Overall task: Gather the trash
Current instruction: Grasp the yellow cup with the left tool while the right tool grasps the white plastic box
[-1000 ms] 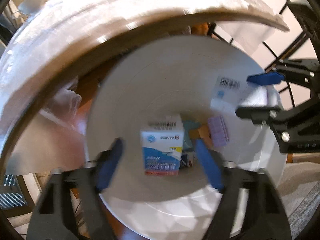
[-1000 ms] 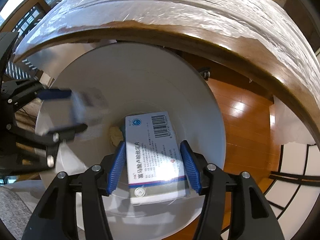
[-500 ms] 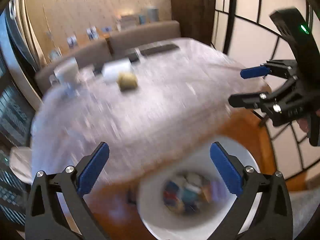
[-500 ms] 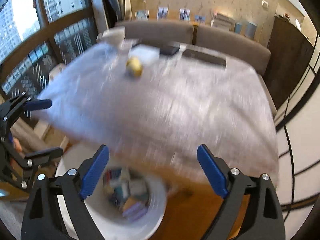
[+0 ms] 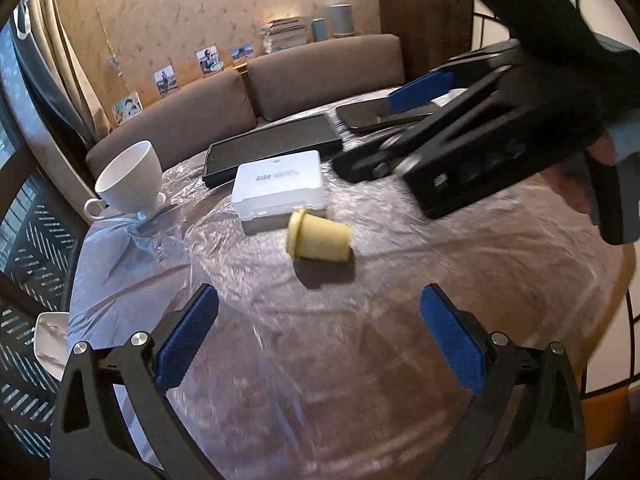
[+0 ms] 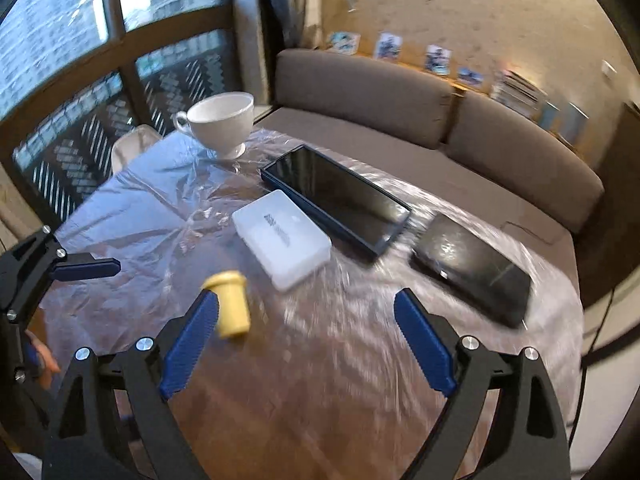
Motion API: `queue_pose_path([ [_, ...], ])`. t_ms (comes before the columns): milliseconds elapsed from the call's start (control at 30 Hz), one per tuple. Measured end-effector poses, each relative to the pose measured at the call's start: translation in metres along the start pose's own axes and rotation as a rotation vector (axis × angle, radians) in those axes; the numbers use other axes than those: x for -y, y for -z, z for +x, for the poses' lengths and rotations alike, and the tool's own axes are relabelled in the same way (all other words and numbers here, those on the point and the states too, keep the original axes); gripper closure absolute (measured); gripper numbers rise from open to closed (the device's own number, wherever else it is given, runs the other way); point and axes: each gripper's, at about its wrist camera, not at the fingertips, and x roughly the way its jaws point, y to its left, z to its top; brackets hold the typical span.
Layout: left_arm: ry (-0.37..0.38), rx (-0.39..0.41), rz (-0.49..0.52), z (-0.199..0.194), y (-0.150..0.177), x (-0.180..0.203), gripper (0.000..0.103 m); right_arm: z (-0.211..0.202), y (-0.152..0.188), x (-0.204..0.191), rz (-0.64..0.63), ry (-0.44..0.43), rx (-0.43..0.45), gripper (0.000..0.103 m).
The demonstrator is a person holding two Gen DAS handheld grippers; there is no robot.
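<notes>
Table: round top (image 5: pixel 360 360) under crinkled clear plastic film (image 5: pixel 132 256), seen from above by both wrist cameras.
Left gripper: (image 5: pixel 320 340) jaws spread wide with nothing between them, blue pads hanging over bare film at 6 o'clock in its own view; also visible at 9 o'clock in the right view (image 6: pixel 86 268).
Right gripper: (image 6: pixel 306 340) jaws spread, empty; in the left view it crosses in from 2 o'clock (image 5: pixel 400 120), a hand (image 5: pixel 600 176) behind it.
Trash: small yellow cup (image 5: pixel 318 240) lying on its side near the table's middle, rim toward 9 o'clock in the left view; in the right view it sits just beyond the left pad at 8 o'clock (image 6: pixel 230 304), not between the pads.
White box: (image 5: pixel 278 186) flat, just behind the cup at 12 o'clock; whether they touch cannot be told.
Tablet: dark slab (image 5: pixel 276 146) just behind the box.
Second dark device: (image 6: pixel 472 268) at 3 o'clock in the right view, apart from the tablet.
Teacup: white, upright (image 5: pixel 130 178), at 10 o'clock near the table edge.
Background: brown sofa (image 6: pixel 400 92) beyond the table.
</notes>
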Motion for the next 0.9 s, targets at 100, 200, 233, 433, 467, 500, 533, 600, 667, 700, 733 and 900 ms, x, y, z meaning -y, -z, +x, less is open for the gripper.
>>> queue_pose_path([
  [100,0.007,-0.017,-0.02,0.014,-0.008,-0.003,0.002,0.027,-0.011,-0.002,-0.064,-0.015,-0.031,0.016],
  [200,0.002,-0.024,-0.018,0.025,-0.013,-0.003,0.002,0.051,-0.019,-0.001,-0.101,-0.048,-0.06,0.023],
  [233,0.005,-0.024,-0.02,0.028,-0.014,-0.003,0.003,0.058,-0.021,-0.001,-0.104,-0.066,-0.071,0.024],
  [433,0.049,-0.055,-0.031,0.043,-0.019,-0.007,0.02,0.07,-0.023,-0.004,-0.146,-0.123,-0.079,0.031],
  [467,0.067,-0.074,-0.021,0.045,-0.019,-0.007,0.027,0.071,-0.024,-0.004,-0.151,-0.125,-0.08,0.033],
  [500,0.074,-0.08,-0.021,0.046,-0.019,-0.007,0.032,0.072,-0.025,-0.006,-0.159,-0.134,-0.082,0.038],
  [533,0.08,-0.084,-0.018,0.046,-0.018,-0.006,0.037,0.073,-0.025,-0.007,-0.163,-0.149,-0.085,0.041],
  [600,0.087,-0.079,-0.013,0.045,-0.017,-0.005,0.048,0.072,-0.025,-0.008,-0.163,-0.154,-0.081,0.043],
  [667,0.092,-0.073,-0.002,0.043,-0.018,-0.003,0.056,0.069,-0.023,-0.007,-0.149,-0.169,-0.073,0.046],
  [700,0.084,-0.073,0.007,0.042,-0.018,-0.001,0.056,0.068,-0.022,-0.007,-0.137,-0.168,-0.069,0.047],
  [733,0.077,-0.072,0.013,0.042,-0.017,0.0,0.056,0.065,-0.021,-0.005,-0.122,-0.163,-0.062,0.048],
  [900,0.083,-0.067,-0.004,0.035,-0.014,0.002,0.056,0.05,-0.017,0.004,-0.03,-0.176,-0.03,0.049],
])
